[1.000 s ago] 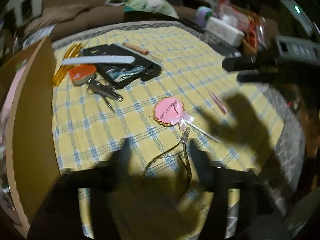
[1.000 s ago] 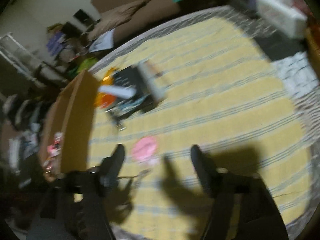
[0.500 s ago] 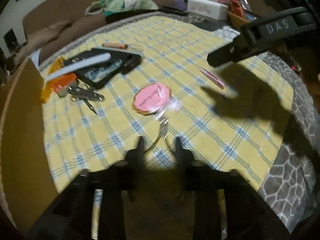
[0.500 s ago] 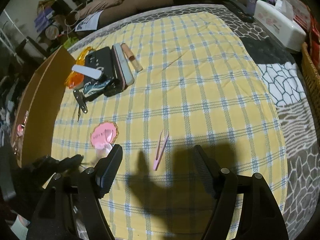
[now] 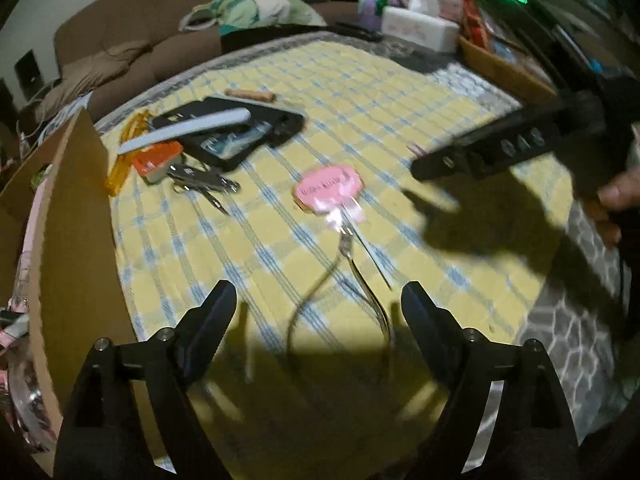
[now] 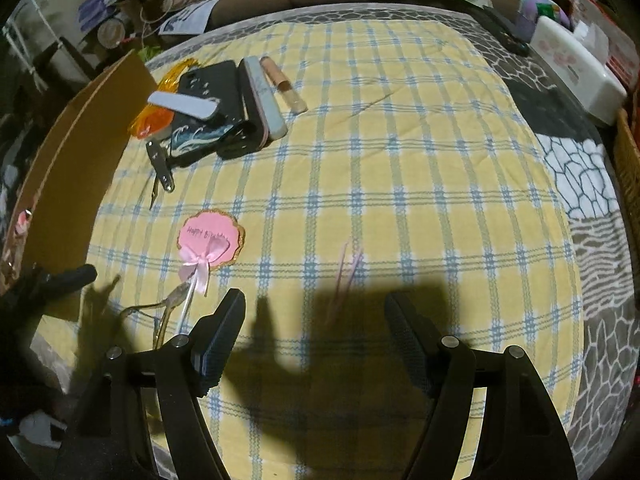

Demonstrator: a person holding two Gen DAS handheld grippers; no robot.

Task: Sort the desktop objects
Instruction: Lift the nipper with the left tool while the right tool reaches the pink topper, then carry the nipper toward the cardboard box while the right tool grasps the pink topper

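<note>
My left gripper (image 5: 318,296) is open and empty, with the metal cuticle nippers (image 5: 352,280) lying on the yellow checked cloth (image 5: 360,128) between its fingers. A pink birthday cake topper (image 5: 327,188) on a stick lies just beyond the nippers. My right gripper (image 6: 314,308) is open and empty above the cloth, with pink tweezers (image 6: 346,272) just ahead of it. The topper (image 6: 211,236) and nippers (image 6: 160,312) show at its left. A black phone case (image 6: 208,108), nail files (image 6: 182,105) and keys (image 5: 200,182) lie farther back.
An open cardboard box (image 5: 68,240) stands along the left edge of the table. A white tissue box (image 6: 576,68) and a wicker basket (image 6: 628,160) stand at the far right. A brown sofa (image 5: 120,60) lies behind the table.
My left gripper was nearly shut around the nippers half a second ago; it now stands wide open and the nippers lie on the cloth. My right gripper has moved closer to the pink tweezers.
</note>
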